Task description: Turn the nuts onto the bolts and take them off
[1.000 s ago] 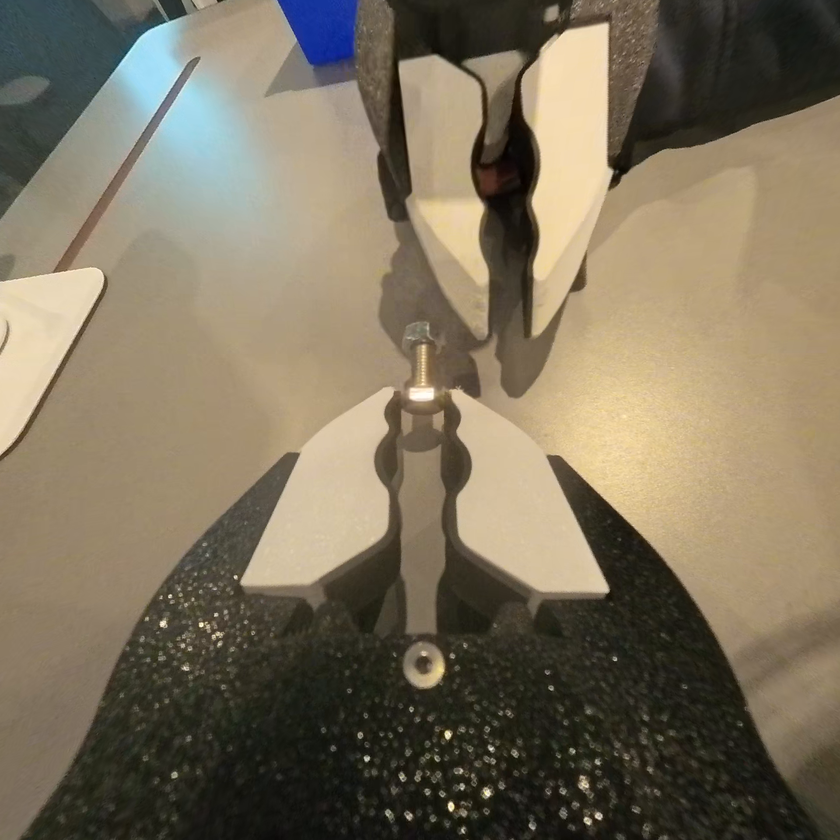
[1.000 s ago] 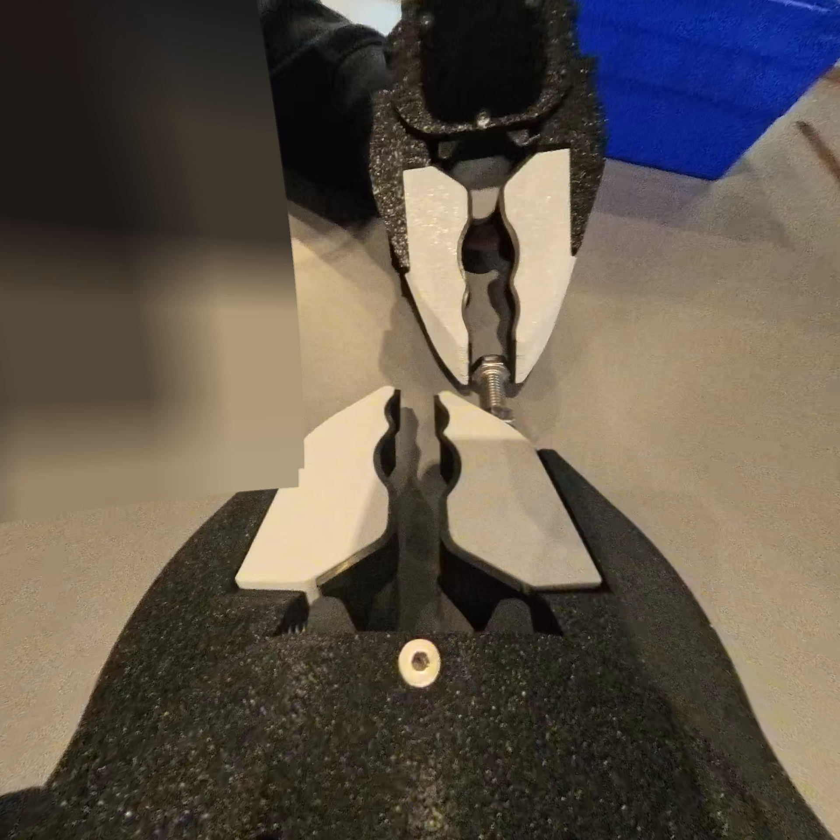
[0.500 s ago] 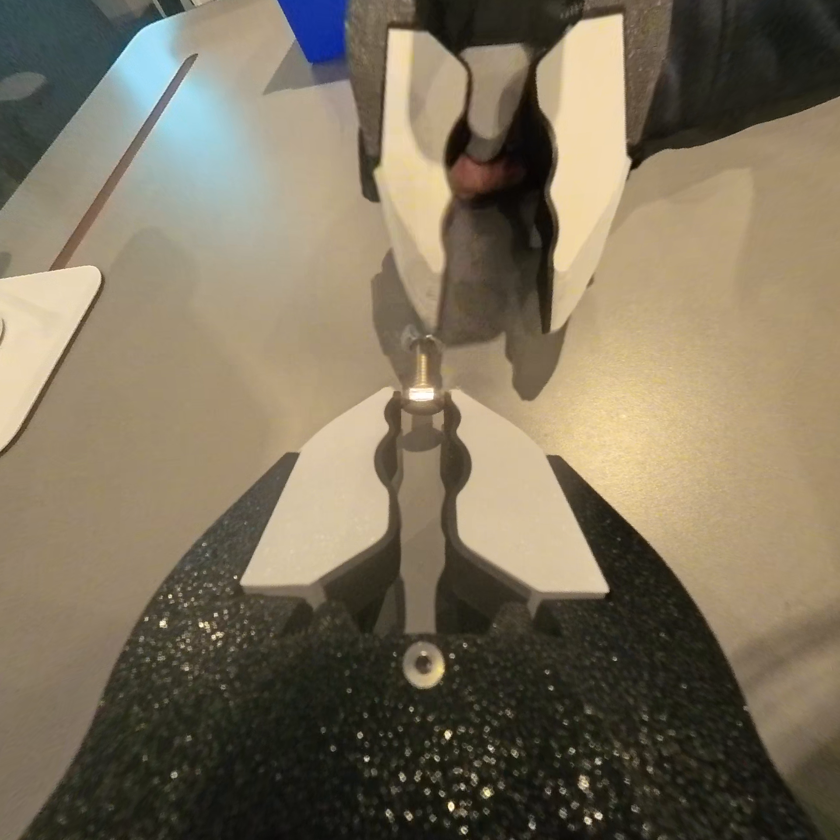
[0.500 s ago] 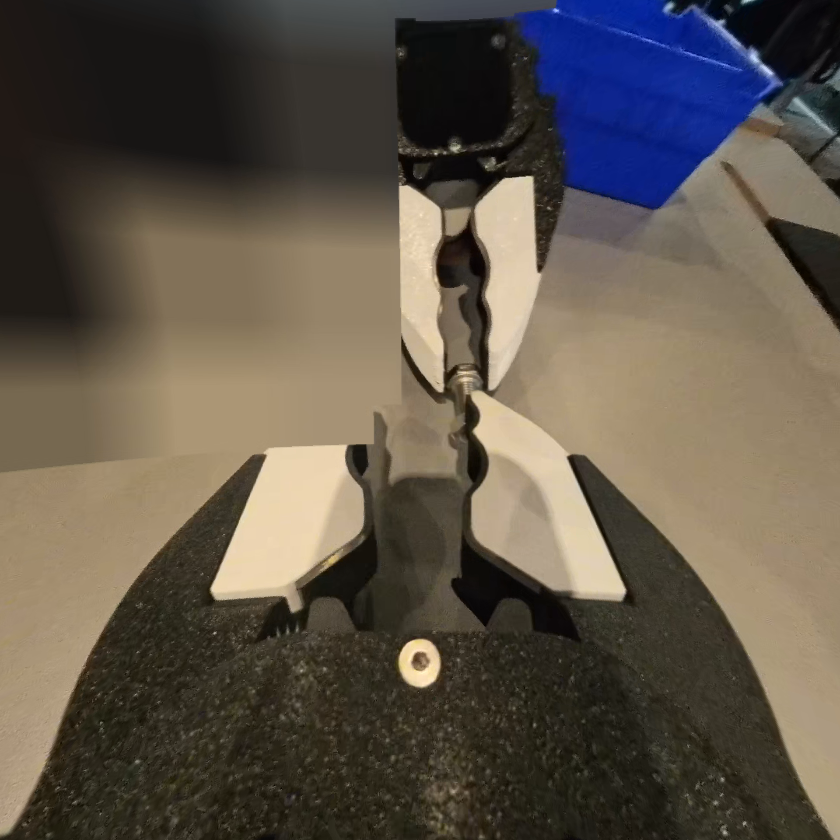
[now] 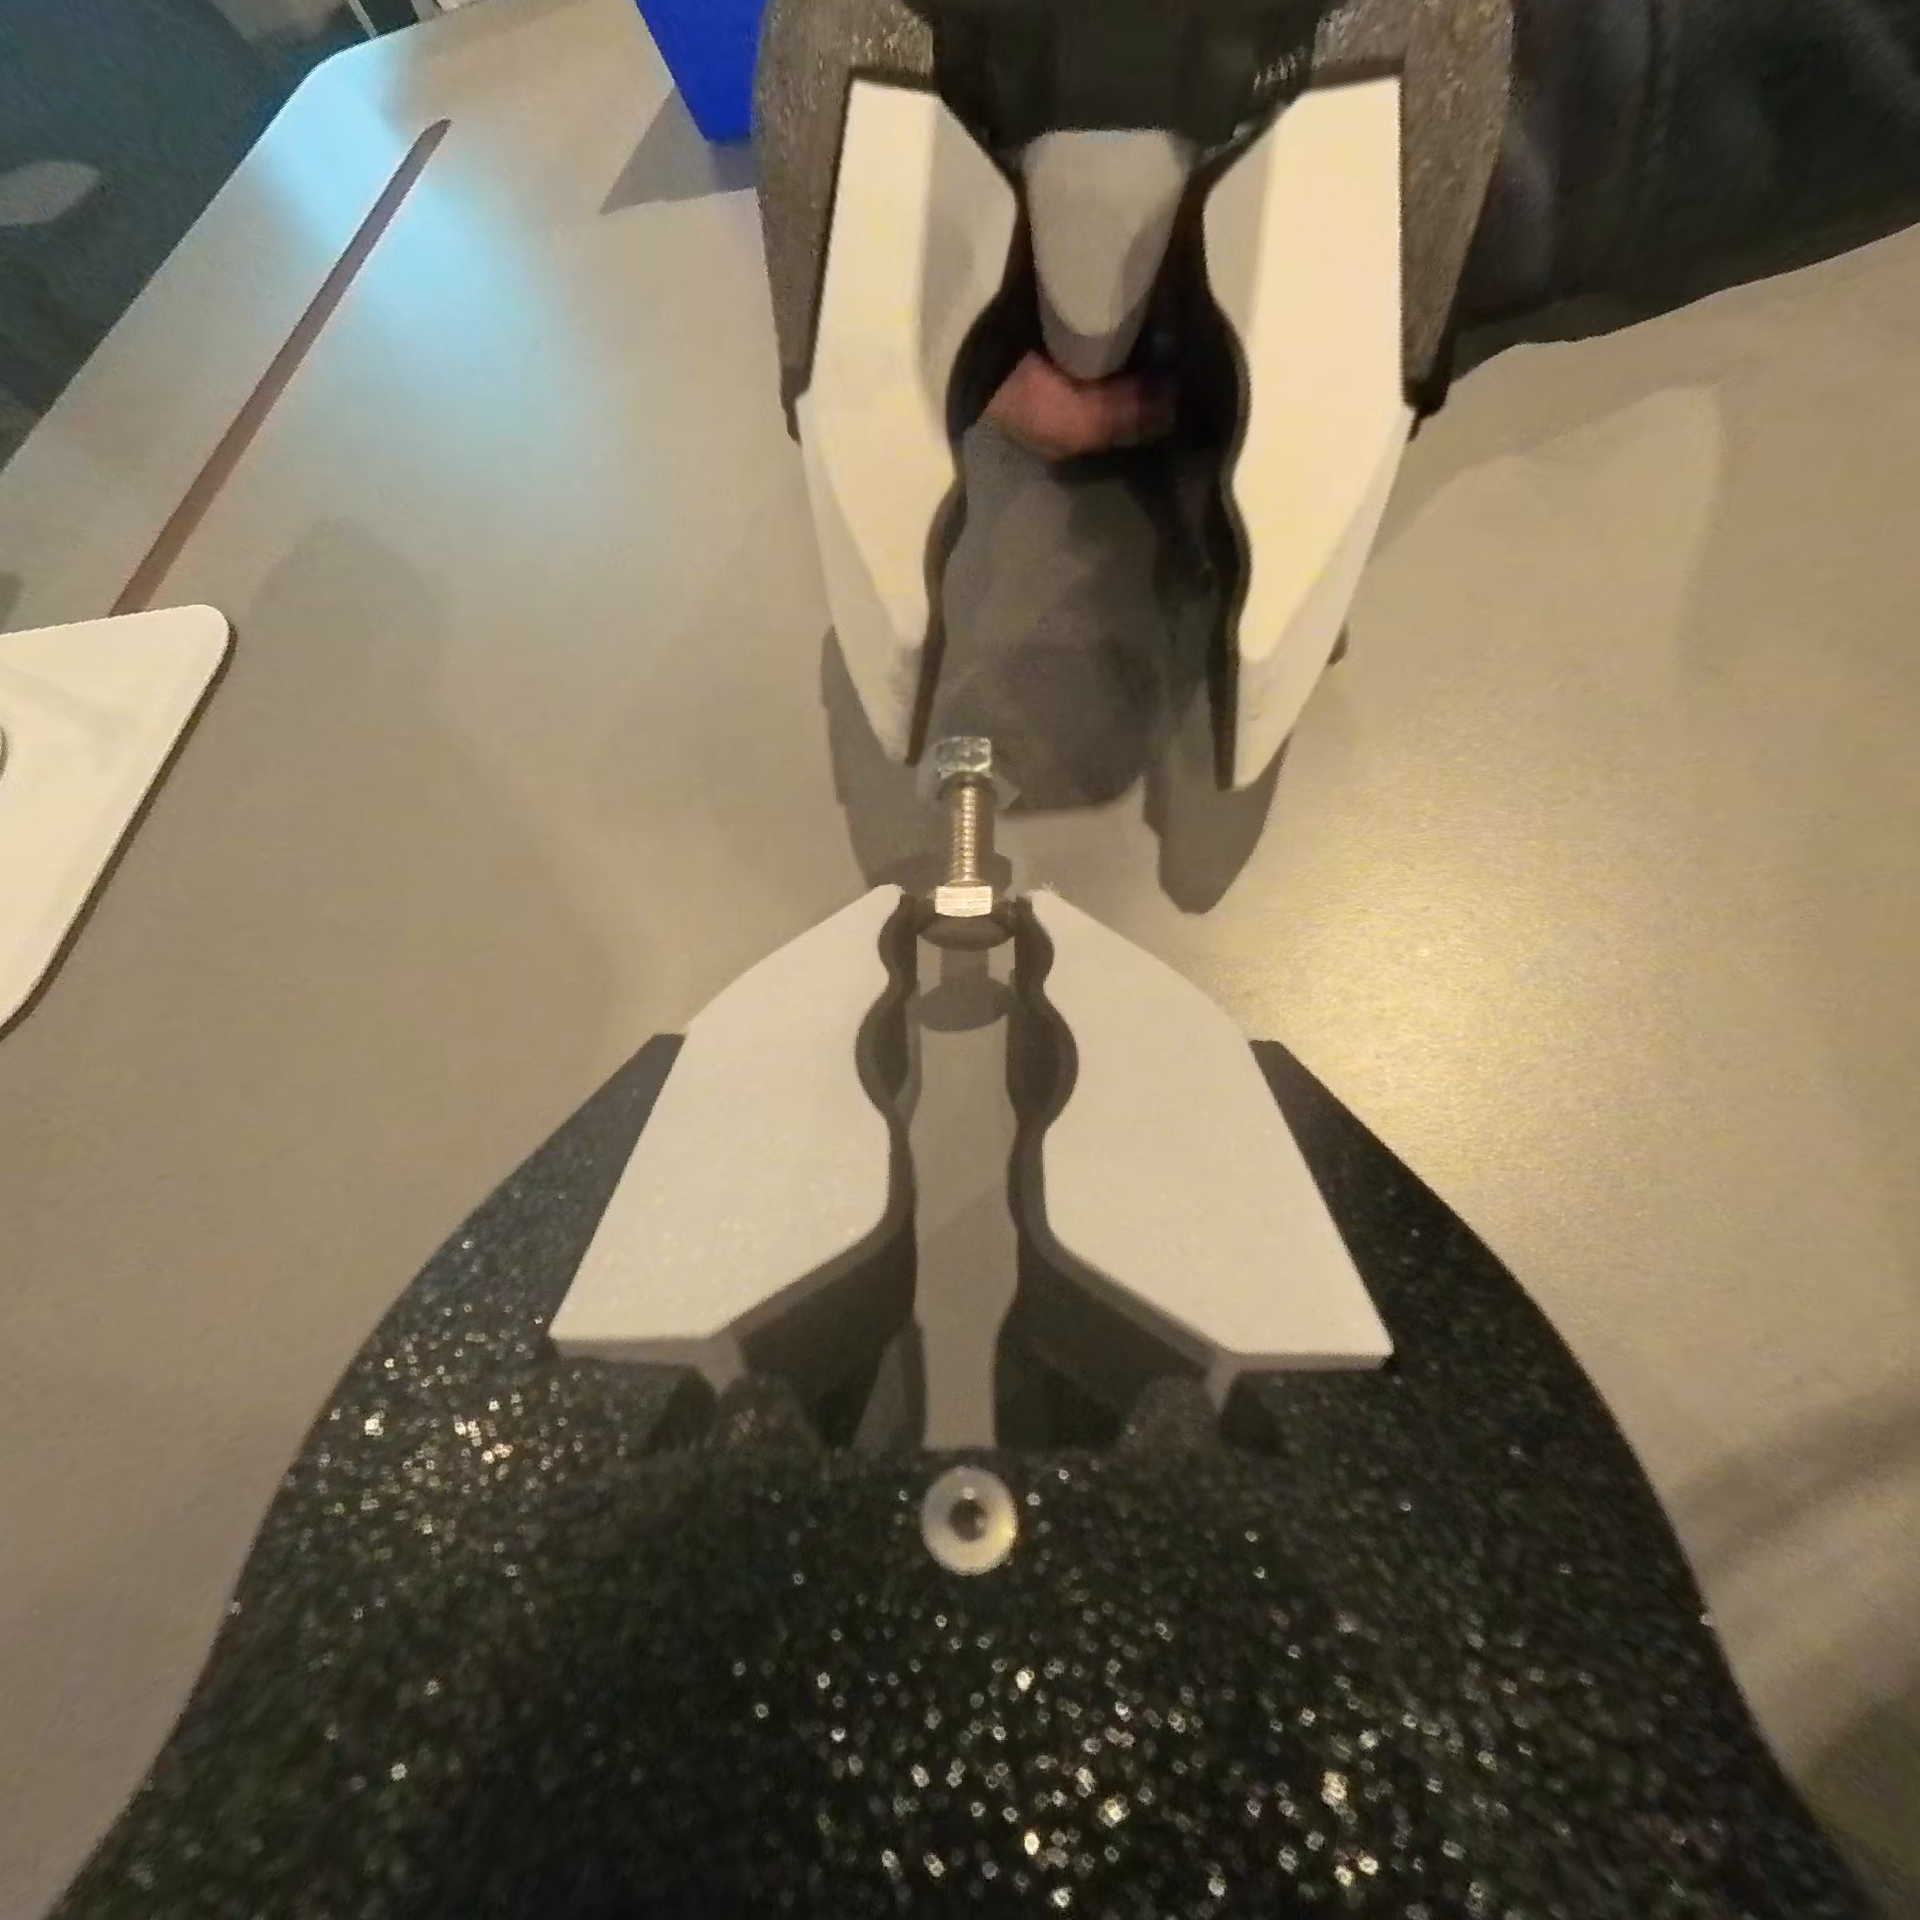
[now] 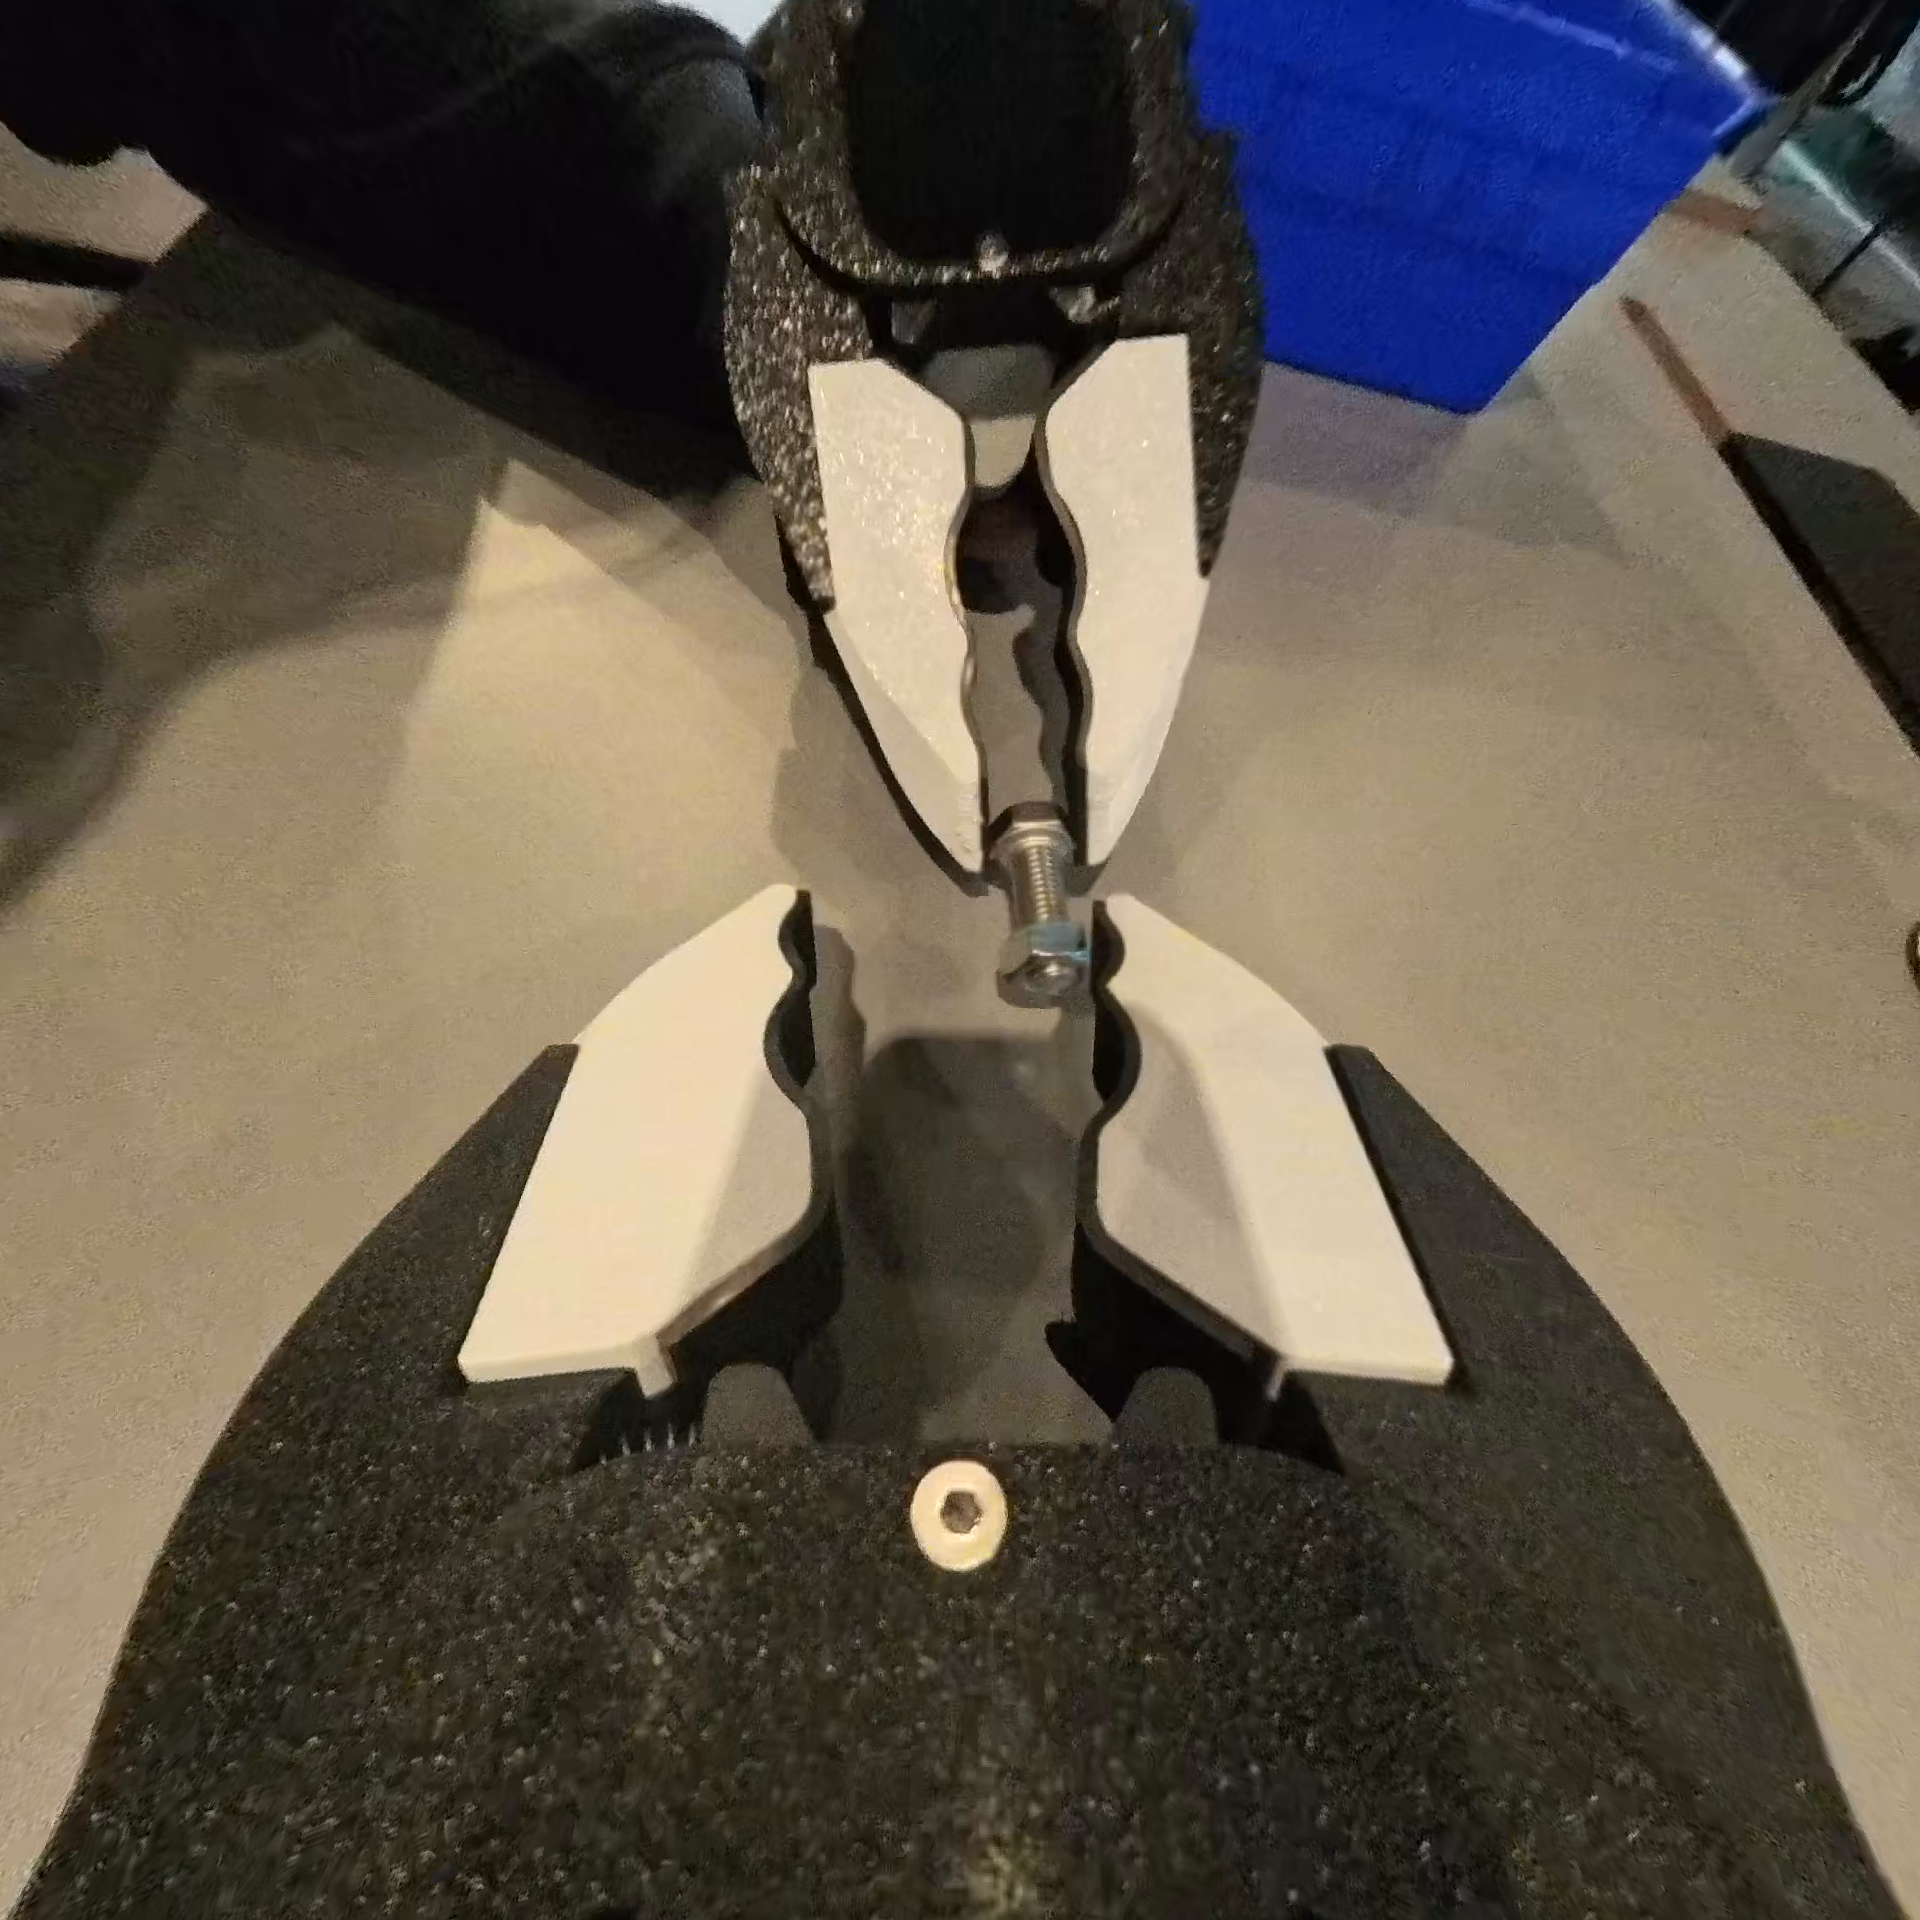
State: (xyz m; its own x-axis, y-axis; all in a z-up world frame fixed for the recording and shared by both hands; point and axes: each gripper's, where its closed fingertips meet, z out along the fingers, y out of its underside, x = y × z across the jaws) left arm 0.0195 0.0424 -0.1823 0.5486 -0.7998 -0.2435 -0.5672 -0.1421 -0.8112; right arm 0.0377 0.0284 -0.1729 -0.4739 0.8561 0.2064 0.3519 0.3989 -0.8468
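A steel bolt (image 5: 964, 831) sticks out forward from my left gripper (image 5: 966, 914), which is shut on the bolt's head end. A hex nut (image 5: 962, 756) sits at the bolt's far tip. My right gripper (image 5: 1075, 758) faces it from the far side, open wide. In the right wrist view my right gripper (image 6: 951, 914) is open and empty. The nut (image 6: 1044, 961) lies just inside its gap, close to the right-hand finger (image 6: 1195, 1039); I cannot tell whether they touch. The left gripper (image 6: 1029, 852) holds the bolt (image 6: 1034, 894) over the grey table.
A blue bin (image 6: 1455, 187) stands at the table's far end and also shows in the left wrist view (image 5: 707, 62). A white board (image 5: 94, 748) lies at the left. A dark slot (image 5: 281, 353) runs along the table. A black sleeve (image 6: 416, 156) lies behind the left gripper. Only a small space, under 4 cm, lies between the two pairs of fingers.
My right gripper has opened from nearly shut to wide open and moved up to the nut. The left gripper has kept hold of the bolt and barely moved.
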